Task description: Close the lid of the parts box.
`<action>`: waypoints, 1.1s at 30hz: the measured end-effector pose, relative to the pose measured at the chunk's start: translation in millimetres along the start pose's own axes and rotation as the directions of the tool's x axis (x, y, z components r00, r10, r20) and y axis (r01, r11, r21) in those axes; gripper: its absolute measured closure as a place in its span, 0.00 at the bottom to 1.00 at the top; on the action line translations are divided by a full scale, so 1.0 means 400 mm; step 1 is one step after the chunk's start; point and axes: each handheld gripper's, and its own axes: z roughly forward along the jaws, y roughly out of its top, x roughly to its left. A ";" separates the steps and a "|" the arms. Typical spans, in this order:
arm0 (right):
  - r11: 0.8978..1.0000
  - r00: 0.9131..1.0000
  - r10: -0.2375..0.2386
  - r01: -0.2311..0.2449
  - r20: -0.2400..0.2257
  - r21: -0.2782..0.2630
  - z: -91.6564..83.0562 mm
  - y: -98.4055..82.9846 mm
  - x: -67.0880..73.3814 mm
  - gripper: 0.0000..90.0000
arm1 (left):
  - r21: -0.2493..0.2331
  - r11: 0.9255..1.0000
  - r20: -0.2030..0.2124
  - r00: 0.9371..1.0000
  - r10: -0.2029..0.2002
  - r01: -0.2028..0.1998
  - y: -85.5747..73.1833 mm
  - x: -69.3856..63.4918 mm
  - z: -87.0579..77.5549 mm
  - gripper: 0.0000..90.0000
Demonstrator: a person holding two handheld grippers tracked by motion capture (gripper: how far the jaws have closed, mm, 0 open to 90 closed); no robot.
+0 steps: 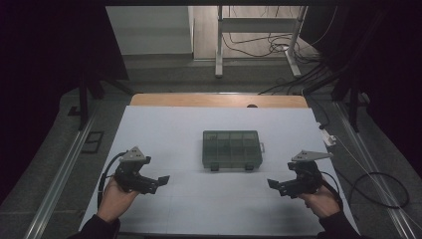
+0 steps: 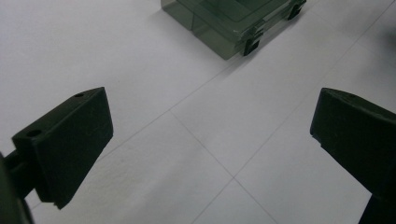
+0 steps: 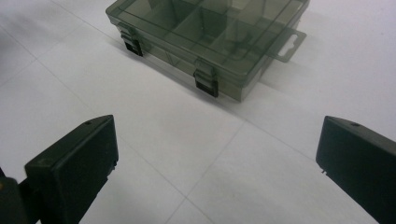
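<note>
Black jaws of the left gripper (image 2: 212, 140) rise nearest the lens in the left gripper view, set wide apart with nothing between them but bare white table (image 2: 116, 51) crossed by thin grid lines. Same story in the right gripper view: right gripper (image 3: 217, 163) jaws spread wide, holding nothing, white surface between. From the high view, each gripper sits in a hand near the table's near edge, left gripper (image 1: 159, 181) toward the near left corner, right gripper (image 1: 272, 185) toward the near right corner, both pointing inward toward one another and well apart. Left hand (image 1: 117, 195) and right hand (image 1: 321, 199) come in from the bottom, dark sleeves at the wrists. Grey three-cornered plates top both grippers. Smoky translucent compartment box (image 1: 232, 149) lies flat near the middle of the table, between the two grippers and somewhat farther from the near edge, touched by neither. Lid closed; two dark latches (image 3: 206, 84) on its near side, fastened down as far as can be told. Dividers show through the lid; compartments look empty, though the tint makes this uncertain. Hang tab (image 3: 288, 44) projects from the box's right end. In the left gripper view one box corner (image 2: 233, 28) shows at the top edge. Beyond the far edge, a wooden strip (image 1: 219, 100), then floor with cables (image 1: 298, 55).
</note>
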 end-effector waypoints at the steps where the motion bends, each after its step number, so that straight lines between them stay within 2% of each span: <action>1: 1.000 1.000 0.004 -0.004 0.002 -0.002 -0.004 -0.004 0.001 0.00 | -0.003 1.000 -0.002 1.000 -0.001 0.001 -0.004 -0.001 -0.004 0.00; 15: 1.000 0.999 0.023 -0.023 0.040 0.000 -0.053 -0.060 0.010 0.00 | -0.025 0.999 -0.031 0.999 -0.030 0.029 -0.063 -0.016 -0.060 0.00; 25: 0.998 0.996 0.053 -0.056 0.078 0.029 -0.085 -0.092 0.013 0.00 | -0.069 0.996 -0.068 0.996 -0.056 0.051 -0.091 -0.023 -0.101 0.00; 33: 0.995 0.990 0.092 -0.095 0.104 0.031 -0.110 -0.107 0.012 0.00 | -0.049 0.997 -0.088 0.994 -0.060 0.055 -0.100 -0.027 -0.114 0.00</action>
